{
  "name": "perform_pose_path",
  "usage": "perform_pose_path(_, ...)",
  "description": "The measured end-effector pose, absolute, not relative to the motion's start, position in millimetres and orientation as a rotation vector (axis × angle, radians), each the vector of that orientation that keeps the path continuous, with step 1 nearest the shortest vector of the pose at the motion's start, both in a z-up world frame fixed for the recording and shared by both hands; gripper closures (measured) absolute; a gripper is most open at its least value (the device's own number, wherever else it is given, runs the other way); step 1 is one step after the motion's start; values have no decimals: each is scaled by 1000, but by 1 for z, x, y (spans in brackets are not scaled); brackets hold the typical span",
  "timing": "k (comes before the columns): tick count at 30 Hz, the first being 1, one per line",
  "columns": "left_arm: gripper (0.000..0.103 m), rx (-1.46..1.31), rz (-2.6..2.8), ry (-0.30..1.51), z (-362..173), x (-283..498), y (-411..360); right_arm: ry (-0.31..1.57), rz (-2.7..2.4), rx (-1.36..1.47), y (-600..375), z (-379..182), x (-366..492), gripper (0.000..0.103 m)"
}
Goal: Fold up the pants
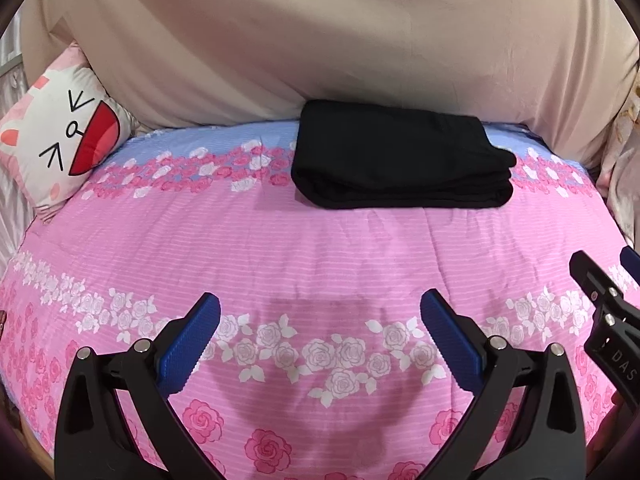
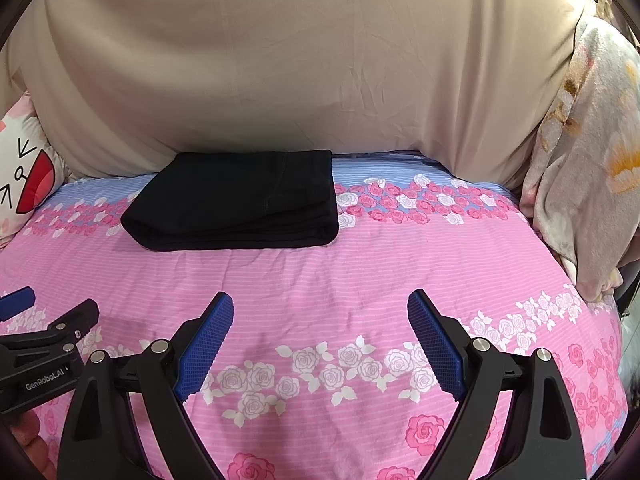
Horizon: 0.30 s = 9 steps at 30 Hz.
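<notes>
Black pants (image 1: 396, 156) lie folded into a compact rectangle at the far side of the bed, against the beige cover; they also show in the right wrist view (image 2: 240, 200). My left gripper (image 1: 320, 312) is open and empty, held above the pink quilt well short of the pants. My right gripper (image 2: 320, 308) is open and empty too, beside the left one. The right gripper shows at the right edge of the left wrist view (image 1: 600, 280). The left gripper shows at the left edge of the right wrist view (image 2: 52, 312).
A pink quilt with rose bands (image 1: 320, 260) covers the bed. A beige cover (image 1: 320, 40) rises behind it. A cat-face pillow (image 1: 60, 132) sits at the far left. A pale floral blanket (image 2: 588, 140) is piled at the right.
</notes>
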<state>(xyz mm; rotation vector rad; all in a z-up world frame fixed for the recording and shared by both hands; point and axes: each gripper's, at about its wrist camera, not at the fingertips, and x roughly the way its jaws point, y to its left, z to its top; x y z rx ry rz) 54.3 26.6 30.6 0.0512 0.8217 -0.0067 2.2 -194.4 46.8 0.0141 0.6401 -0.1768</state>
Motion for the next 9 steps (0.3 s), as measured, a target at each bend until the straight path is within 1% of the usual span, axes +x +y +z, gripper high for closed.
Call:
perform_pose_path(5, 5, 108, 52, 791, 31, 48, 22, 644, -179, 18, -194, 46, 1, 17)
perform_pose_path(9, 5, 91, 53, 810, 30, 46, 25, 645, -181, 19, -194, 45, -2, 17)
